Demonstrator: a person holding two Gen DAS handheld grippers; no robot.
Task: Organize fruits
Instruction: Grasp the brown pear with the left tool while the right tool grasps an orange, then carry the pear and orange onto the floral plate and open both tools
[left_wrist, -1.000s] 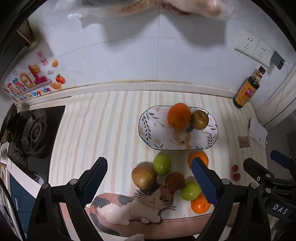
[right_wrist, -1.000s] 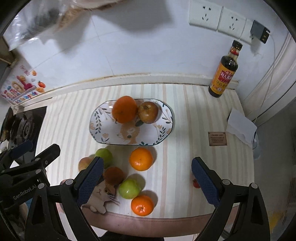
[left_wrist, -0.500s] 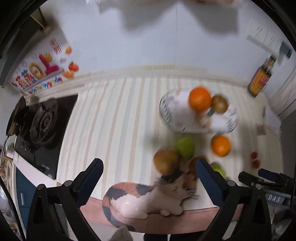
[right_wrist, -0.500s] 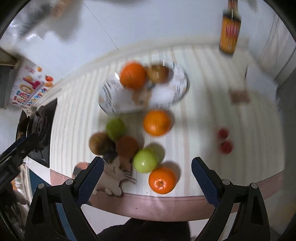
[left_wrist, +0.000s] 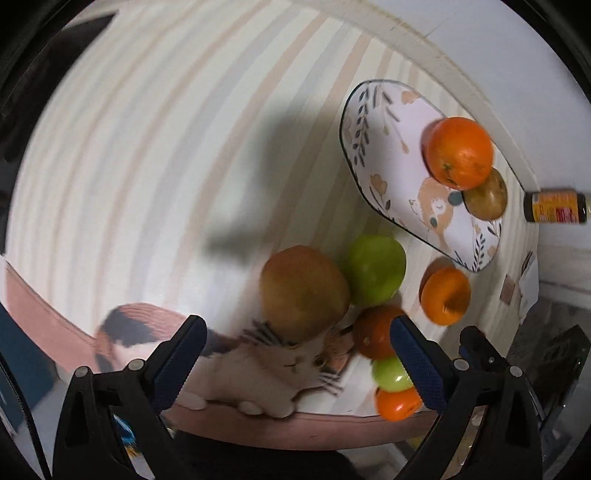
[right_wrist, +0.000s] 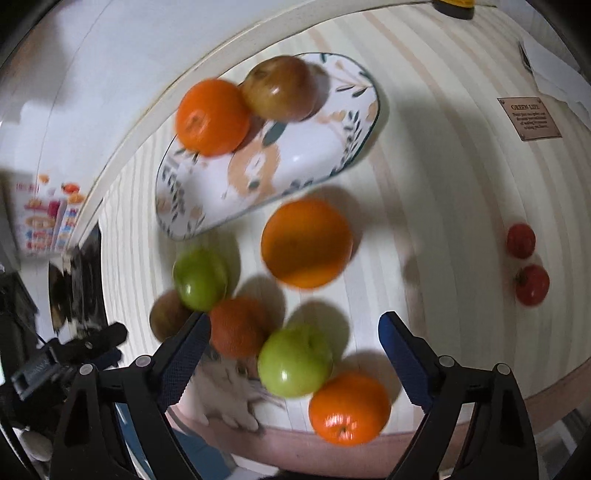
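Left wrist view: I have dropped both grippers close over the loose fruit. My left gripper (left_wrist: 295, 354) gapes wide above the brown apple (left_wrist: 304, 291); my right gripper (right_wrist: 293, 349), empty, is closing toward the green apple (right_wrist: 294, 362). The plate (left_wrist: 373, 155) waits beyond.

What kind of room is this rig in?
Most likely a home kitchen counter. A gas hob sits at one end of the striped mat, a sauce bottle stands by the white wall, and a patterned plate holds fruit, with more lying loose in front of it.
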